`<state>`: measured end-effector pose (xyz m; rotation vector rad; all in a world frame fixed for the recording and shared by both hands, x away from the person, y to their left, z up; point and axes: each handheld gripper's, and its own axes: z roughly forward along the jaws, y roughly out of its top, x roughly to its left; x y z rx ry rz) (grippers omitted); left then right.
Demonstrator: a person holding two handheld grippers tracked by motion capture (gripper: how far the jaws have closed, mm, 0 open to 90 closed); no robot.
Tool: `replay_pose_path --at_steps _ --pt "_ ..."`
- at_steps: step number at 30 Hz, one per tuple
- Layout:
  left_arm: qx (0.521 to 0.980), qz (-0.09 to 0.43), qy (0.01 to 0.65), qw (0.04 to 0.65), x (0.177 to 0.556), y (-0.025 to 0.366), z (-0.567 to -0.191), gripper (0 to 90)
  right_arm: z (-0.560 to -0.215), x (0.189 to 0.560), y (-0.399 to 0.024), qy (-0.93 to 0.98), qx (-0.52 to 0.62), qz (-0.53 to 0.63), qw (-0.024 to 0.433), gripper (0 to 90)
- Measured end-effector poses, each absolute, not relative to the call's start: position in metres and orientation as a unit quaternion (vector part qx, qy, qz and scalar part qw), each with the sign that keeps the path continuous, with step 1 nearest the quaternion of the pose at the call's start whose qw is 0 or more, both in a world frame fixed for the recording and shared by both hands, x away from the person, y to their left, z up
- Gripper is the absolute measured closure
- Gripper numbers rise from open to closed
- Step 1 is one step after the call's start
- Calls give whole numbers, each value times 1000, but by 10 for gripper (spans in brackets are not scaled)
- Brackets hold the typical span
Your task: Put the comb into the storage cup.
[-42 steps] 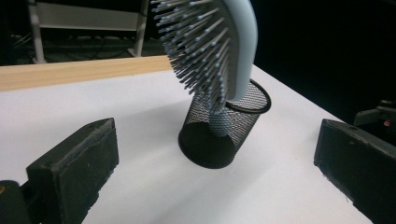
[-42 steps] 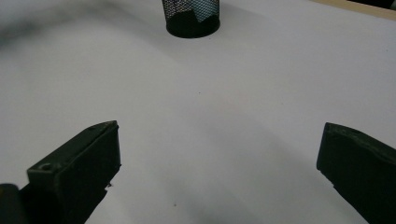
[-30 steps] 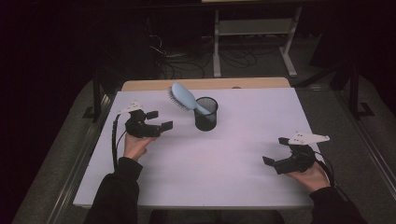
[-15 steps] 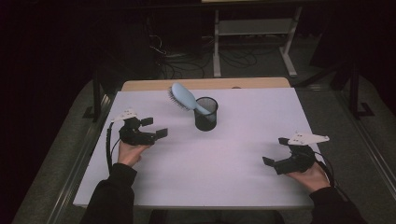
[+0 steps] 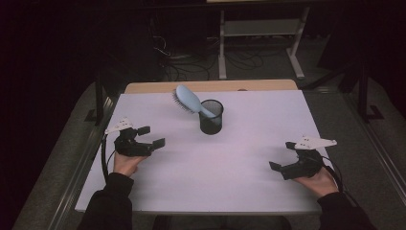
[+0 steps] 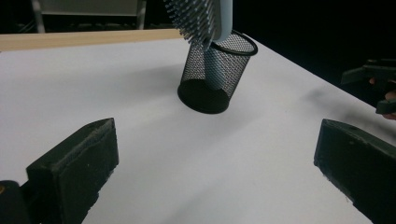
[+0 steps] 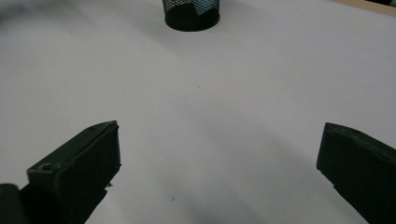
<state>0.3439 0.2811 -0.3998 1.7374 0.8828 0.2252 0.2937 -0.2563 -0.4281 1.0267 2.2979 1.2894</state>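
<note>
A black mesh cup [image 5: 211,117] stands upright on the white table [image 5: 239,167] near its far middle. A light blue hairbrush [image 5: 187,99] rests handle-down in it, head leaning out to the left. In the left gripper view the cup [image 6: 215,74] and the brush [image 6: 203,16] lie ahead, beyond the wide-apart jaws. My left gripper [image 5: 151,136] is open at the table's left, empty. My right gripper [image 5: 282,155] is open at the right front, also empty. The cup's base [image 7: 192,11] sits at the top of the right gripper view.
A wooden strip [image 5: 210,86] runs along the table's far edge. Behind it stand a metal frame [image 5: 258,33] and cables on a dark floor. In the left gripper view the other gripper [image 6: 376,81] shows at the far right.
My left gripper has drawn back toward the table's near left edge, away from the cup. The right gripper, cup and brush have stayed where they were.
</note>
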Motion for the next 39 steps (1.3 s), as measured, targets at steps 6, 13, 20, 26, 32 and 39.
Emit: replay_pose_path --at_steps 6,13,20,26,32,39 --pt "735 102 370 560 333 285 -405 0 -428 293 -258 802 361 450 157 0" --pt "730 112 373 561 323 293 -410 0 -429 293 -258 803 363 446 158 0" --pt "733 135 373 552 313 300 -415 0 -431 294 -258 804 364 443 157 0" --pt "723 161 380 554 305 309 -420 0 -430 293 -258 804 364 444 157 0" --pt "704 182 393 563 294 321 -424 0 -430 293 -260 801 365 447 158 0" --pt "691 187 404 569 289 332 -425 0 -431 293 -261 801 369 445 157 0"
